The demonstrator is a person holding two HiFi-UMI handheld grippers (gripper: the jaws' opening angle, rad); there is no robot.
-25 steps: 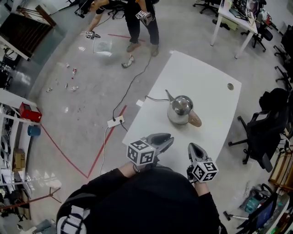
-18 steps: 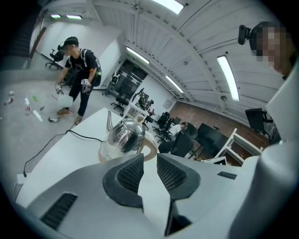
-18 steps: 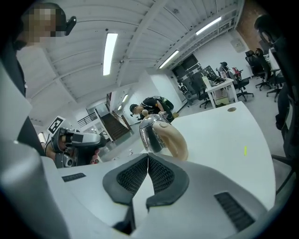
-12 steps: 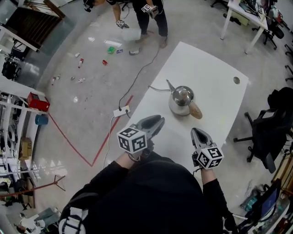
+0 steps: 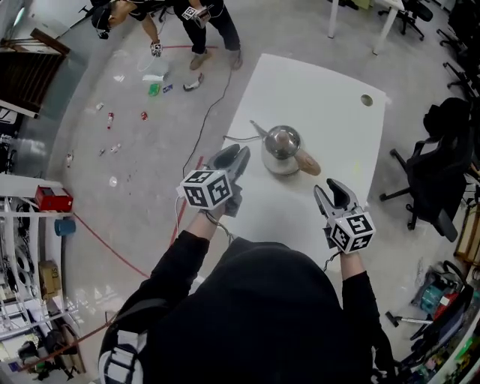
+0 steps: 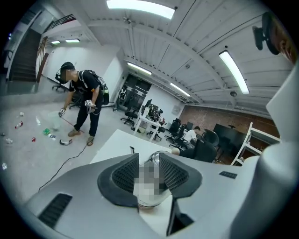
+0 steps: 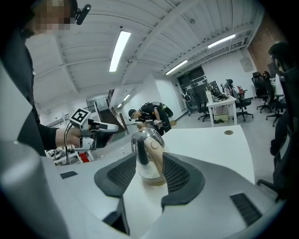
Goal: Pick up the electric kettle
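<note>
A shiny steel electric kettle (image 5: pixel 281 145) with a tan handle (image 5: pixel 307 162) stands on its base on the white table (image 5: pixel 322 90), spout to the left. My left gripper (image 5: pixel 238 156) hovers just left of the kettle. Its jaws have just been opening, and nothing is between them. In the left gripper view the kettle (image 6: pixel 148 200) shows beyond the narrow gap of the left gripper (image 6: pixel 149 163). My right gripper (image 5: pixel 337 192) sits right of and nearer than the handle, its jaws just opened and empty. The right gripper (image 7: pixel 149 158) frames the kettle (image 7: pixel 142 140) ahead.
A cord (image 5: pixel 238 139) runs from the kettle's base off the table's left edge. A person (image 5: pixel 196 13) bends over small items on the floor (image 5: pixel 112 120) at the far left. Black office chairs (image 5: pixel 442 161) stand to the right. A round cable hole (image 5: pixel 366 100) marks the table's far side.
Both grippers moved forward toward the kettle, the left one farther, up beside the spout. The right jaws went from shut to open. The left jaws spread a little.
</note>
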